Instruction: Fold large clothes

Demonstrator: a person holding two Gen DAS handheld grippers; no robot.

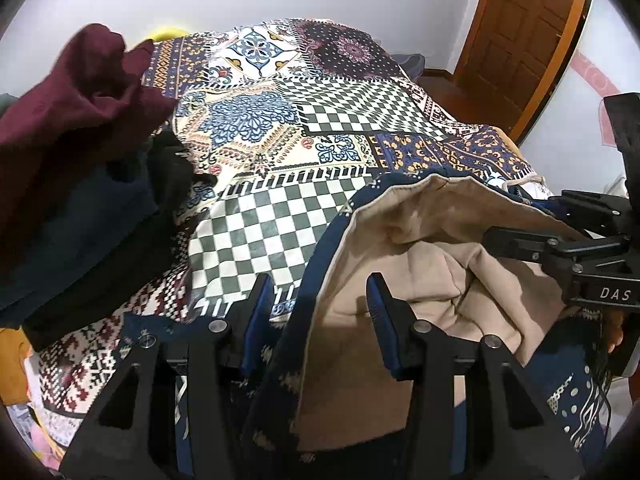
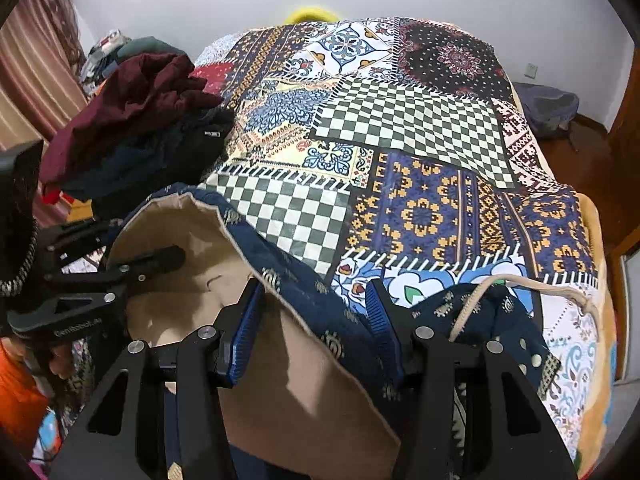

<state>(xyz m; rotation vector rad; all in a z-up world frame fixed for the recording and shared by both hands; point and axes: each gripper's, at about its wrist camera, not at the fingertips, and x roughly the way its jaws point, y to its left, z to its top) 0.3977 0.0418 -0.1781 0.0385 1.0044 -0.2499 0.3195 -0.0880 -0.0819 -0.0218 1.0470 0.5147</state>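
Both claws stand apart over the navy hooded garment [image 1: 400,248] lying beige lining up on the patchwork bed [image 2: 420,128]: left claw [image 1: 320,300] and right claw [image 2: 316,304] straddle its edge, pads not pressing.

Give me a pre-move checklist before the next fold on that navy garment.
1. Left gripper free of cloth: ok, jaws apart, nothing pinched.
2. Right gripper free of cloth: ok, jaws apart.
3. Navy garment lying flat: not ok, beige lining gapes open.
4. Drawstring tucked in: not ok, trails across the bedspread.
5. Clothes pile clear of the garment: cannot tell.
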